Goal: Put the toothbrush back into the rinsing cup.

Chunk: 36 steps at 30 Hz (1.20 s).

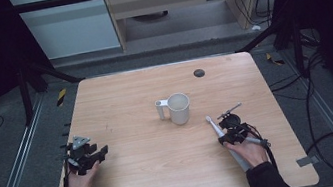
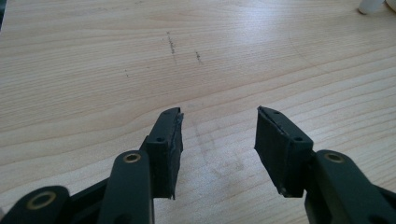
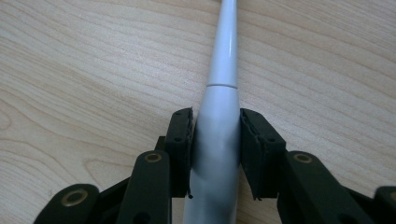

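On the table (image 1: 142,178): one mug (image 1: 178,108), one toothbrush (image 1: 214,127), two hand-held grippers.

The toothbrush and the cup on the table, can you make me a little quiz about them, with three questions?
1. True or false: the right gripper has its jaws closed on the electric toothbrush.
2. What does the left gripper hold? A) the cup B) nothing C) the toothbrush
3. Fill in: in the high view, the white cup has its handle on the ___ side.

Key: 1 true. 2 B, its jaws stand apart over bare table. 3 left.
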Each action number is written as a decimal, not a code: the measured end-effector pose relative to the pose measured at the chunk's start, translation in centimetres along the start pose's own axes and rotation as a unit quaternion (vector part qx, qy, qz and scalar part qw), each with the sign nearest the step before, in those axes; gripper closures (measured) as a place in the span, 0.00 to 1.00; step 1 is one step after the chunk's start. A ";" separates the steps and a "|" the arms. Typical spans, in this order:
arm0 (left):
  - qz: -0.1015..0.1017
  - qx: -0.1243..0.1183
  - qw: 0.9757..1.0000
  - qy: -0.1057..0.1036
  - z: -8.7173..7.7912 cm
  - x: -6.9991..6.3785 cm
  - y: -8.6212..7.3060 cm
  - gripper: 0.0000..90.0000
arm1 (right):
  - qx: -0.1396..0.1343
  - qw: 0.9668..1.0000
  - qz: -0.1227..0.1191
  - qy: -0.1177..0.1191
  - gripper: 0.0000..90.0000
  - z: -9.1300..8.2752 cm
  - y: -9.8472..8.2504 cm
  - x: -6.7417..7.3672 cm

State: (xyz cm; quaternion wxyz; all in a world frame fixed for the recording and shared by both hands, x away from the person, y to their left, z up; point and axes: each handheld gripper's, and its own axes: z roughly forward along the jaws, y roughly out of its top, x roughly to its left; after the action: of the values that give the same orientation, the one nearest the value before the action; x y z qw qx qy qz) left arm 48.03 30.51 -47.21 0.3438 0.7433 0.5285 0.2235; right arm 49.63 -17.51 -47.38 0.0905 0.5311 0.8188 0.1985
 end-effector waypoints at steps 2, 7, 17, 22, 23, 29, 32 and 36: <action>0.000 0.000 1.000 0.000 0.0 0.0 0.0 0.55 | 0.001 1.000 -0.002 -0.001 0.73 0.0 0.0 0.0; 0.000 -0.001 1.000 0.000 0.0 0.0 0.0 0.55 | 0.006 1.000 -0.007 -0.008 0.74 0.0 0.1 0.2; 0.001 0.000 1.000 0.000 0.0 0.0 0.0 0.55 | 0.020 1.000 -0.005 -0.008 0.75 -0.2 0.1 0.2; 0.001 0.000 1.000 0.000 0.0 0.0 0.0 0.55 | 0.015 1.000 -0.004 -0.005 0.75 -0.6 0.2 0.2; 0.001 0.000 1.000 0.000 0.0 0.0 0.0 0.55 | 0.010 1.000 -0.005 -0.005 0.75 -0.7 0.2 0.1; 0.001 0.000 1.000 -0.001 0.0 0.0 0.0 0.55 | -0.012 1.000 0.003 -0.002 0.75 -1.4 0.1 -0.1; -0.001 -0.001 1.000 -0.001 0.0 0.0 0.0 0.56 | -0.028 1.000 0.008 0.003 0.75 -1.9 0.1 -0.3; 0.001 0.000 1.000 -0.001 0.0 0.0 0.0 0.56 | -0.053 0.999 0.011 0.005 0.75 -2.5 0.1 -0.3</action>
State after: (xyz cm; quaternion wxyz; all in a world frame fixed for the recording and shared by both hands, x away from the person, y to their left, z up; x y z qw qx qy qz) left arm 48.02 30.55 -47.17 0.3447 0.7439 0.5273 0.2231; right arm 48.94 -18.35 -45.13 0.1120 0.5337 0.8014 0.2456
